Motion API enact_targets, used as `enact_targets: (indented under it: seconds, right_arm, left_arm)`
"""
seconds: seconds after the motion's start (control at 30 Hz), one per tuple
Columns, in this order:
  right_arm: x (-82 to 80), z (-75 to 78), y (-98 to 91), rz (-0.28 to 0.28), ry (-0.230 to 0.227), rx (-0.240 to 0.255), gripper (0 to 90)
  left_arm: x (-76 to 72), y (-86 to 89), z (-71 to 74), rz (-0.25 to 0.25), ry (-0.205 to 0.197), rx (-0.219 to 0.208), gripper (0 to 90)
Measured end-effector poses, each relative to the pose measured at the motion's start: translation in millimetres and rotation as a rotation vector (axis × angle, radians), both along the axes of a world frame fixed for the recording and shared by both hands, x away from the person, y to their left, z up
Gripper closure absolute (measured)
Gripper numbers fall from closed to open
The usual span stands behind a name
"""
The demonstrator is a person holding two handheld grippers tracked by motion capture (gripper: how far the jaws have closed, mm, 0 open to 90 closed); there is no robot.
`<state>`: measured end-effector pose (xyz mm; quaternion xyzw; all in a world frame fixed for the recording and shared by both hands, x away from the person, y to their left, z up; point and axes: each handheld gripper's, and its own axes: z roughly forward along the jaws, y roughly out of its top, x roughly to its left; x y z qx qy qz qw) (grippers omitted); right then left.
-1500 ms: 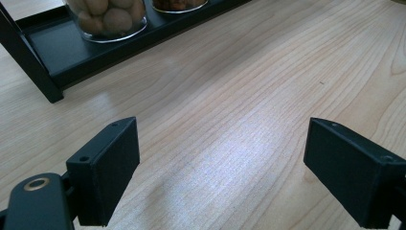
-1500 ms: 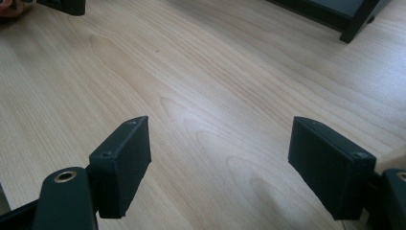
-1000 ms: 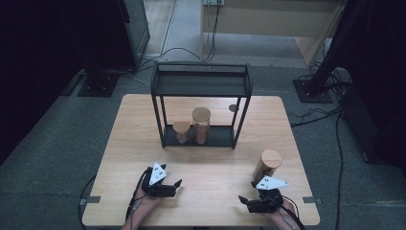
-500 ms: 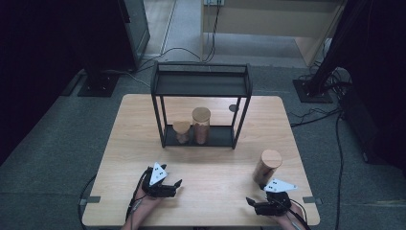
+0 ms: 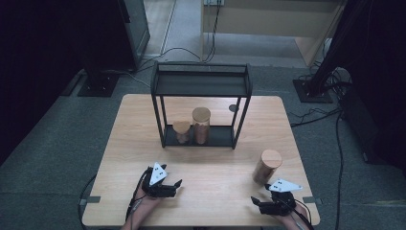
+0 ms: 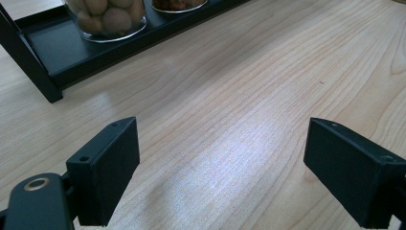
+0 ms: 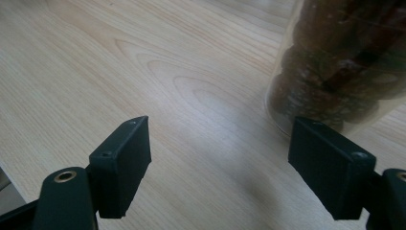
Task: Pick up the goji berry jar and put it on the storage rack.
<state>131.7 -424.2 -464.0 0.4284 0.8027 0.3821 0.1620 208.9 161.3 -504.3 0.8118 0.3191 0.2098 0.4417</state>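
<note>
The right gripper (image 5: 265, 203) has its jaws spread wide with nothing between them; in the right gripper view the glass base of a lone jar (image 7: 344, 67), packed with dark brown contents, stands just beyond the far jaw, untouched. That gripper rests near the table's (image 5: 143, 120) front right corner, the cork-lidded jar just behind it, probably the next thing to be taken. The left gripper (image 5: 168, 189) is likewise spread and empty, low over bare wood near the front edge, left of the middle, aimed towards the black shelf rack (image 5: 201, 86) at the middle of the table. Two jars sit on its bottom tray, a short jar (image 5: 182, 132) touching or just beside a taller jar (image 5: 201, 125), apparently stored there.
</note>
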Motion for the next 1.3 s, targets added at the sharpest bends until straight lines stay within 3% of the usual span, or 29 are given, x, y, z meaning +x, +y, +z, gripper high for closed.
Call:
enact_targets:
  seconds: [1.3]
  right_arm:
    - [9.6, -0.3, -11.8, -0.101, -0.015, -0.011, 20.6]
  left_arm:
    - [-1.3, -0.1, 0.3, 0.002, -0.002, 0.005, 12.0]
